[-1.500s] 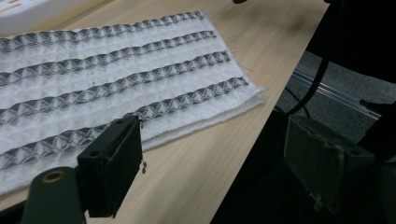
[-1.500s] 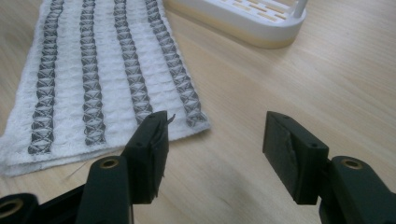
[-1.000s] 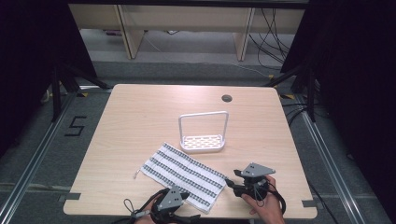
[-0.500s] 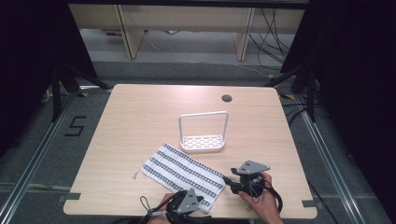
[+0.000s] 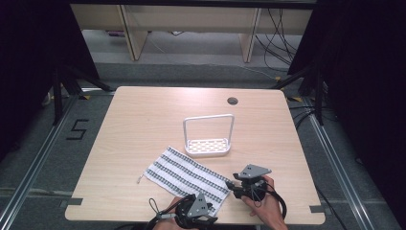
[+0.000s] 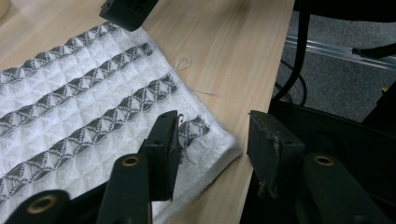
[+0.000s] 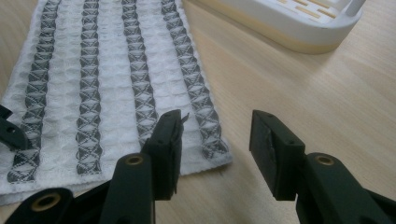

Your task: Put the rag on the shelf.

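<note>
- A white cloth (image 5: 186, 178) with dark grey patterned stripes lies flat on the near half of the wooden table (image 5: 143, 120), running slantwise from left of centre toward the near edge.
- The left gripper (image 6: 212, 135) hangs at the cloth's near corner by the table's front edge; its jaws stand apart, one over the cloth's hem and the other past the table edge, with nothing between them.
- A loose thread (image 6: 183, 61) loops off the cloth's edge onto bare wood.
- The right gripper (image 7: 215, 128) is also spread wide, one jaw over the cloth's other near corner and one over bare table, holding nothing.
- In the high view a hand (image 5: 264, 207) holds this gripper at the cloth's right end.
- A white perforated tray (image 5: 208, 146) with a tall hoop handle stands just beyond the cloth, near the table's middle.
- A round cable hole (image 5: 232, 101) sits near the far edge of the table.
- The only legible writing is a dark "5" (image 5: 77, 129) marked on the grey floor left of the table.
</note>
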`<state>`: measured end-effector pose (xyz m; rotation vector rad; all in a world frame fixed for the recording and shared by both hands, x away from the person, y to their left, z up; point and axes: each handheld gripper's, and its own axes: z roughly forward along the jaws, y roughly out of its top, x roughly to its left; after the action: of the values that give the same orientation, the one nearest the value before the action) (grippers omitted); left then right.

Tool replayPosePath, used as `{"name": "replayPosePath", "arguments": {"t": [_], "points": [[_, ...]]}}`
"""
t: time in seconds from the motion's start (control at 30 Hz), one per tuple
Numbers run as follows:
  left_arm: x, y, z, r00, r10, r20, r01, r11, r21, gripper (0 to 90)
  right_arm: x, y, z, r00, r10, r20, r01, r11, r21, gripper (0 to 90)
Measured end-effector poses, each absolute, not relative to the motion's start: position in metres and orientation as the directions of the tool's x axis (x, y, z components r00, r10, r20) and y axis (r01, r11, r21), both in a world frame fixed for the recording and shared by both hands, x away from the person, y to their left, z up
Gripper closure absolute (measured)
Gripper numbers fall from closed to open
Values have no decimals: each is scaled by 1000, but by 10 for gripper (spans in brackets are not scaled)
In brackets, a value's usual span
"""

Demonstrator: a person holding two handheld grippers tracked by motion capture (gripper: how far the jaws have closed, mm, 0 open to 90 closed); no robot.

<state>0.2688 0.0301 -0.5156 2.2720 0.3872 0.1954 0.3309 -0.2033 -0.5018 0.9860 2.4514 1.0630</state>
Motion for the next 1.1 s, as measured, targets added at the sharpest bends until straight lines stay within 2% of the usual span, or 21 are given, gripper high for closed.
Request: {"name": "replayPosePath", "arguments": {"t": [0.03,0.17,0.23,0.27,0.3,0.33,0.37,0.4,0.53,0.6,0.67,0.73,0.87,1.03,1.1], "points": [[267,28,-517,935,353,-7,235,-607,759,552,331,-203,-502,-722,692,14,485,492,724,551],[270,30,-516,941,339,29,206,-637,743,601,333,-202,-504,-722,691,2,485,505,714,556],[269,30,-518,933,361,10,227,-607,762,644,333,-202,-505,-725,689,-1,482,508,714,566],[270,31,-516,940,341,24,210,-631,747,677,333,-201,-505,-724,690,0,487,512,707,572],[270,32,-517,937,347,26,213,-630,747,734,332,-200,-505,-717,697,10,507,511,694,595],[270,32,-517,937,347,38,202,-627,753,734,332,-200,-505,-717,697,10,507,511,694,595],[270,32,-517,935,353,23,214,-615,759,772,333,-201,-508,-719,695,4,505,518,691,635],[270,32,-517,935,353,23,214,-615,759,792,333,-201,-508,-719,695,4,505,518,691,635],[274,35,-519,931,365,-27,250,-579,776,831,334,-201,-508,-720,692,48,523,496,694,724],[273,35,-519,929,369,-35,258,-578,774,838,333,-200,-510,-708,701,80,540,466,701,763],[274,36,-519,938,346,9,214,-600,771,844,335,-202,-509,-719,689,88,540,475,695,809],[275,37,-518,940,342,8,214,-605,767,848,335,-202,-509,-722,686,96,541,473,696,839],[274,37,-516,939,343,-19,226,-576,785,853,333,-202,-506,-721,687,94,538,468,701,856],[274,42,-506,941,338,5,200,-569,798,856,328,-201,-495,-711,695,106,527,427,735,861],[273,45,-500,942,336,21,185,-568,802,857,327,-200,-490,-725,684,80,491,432,756,862]]}}
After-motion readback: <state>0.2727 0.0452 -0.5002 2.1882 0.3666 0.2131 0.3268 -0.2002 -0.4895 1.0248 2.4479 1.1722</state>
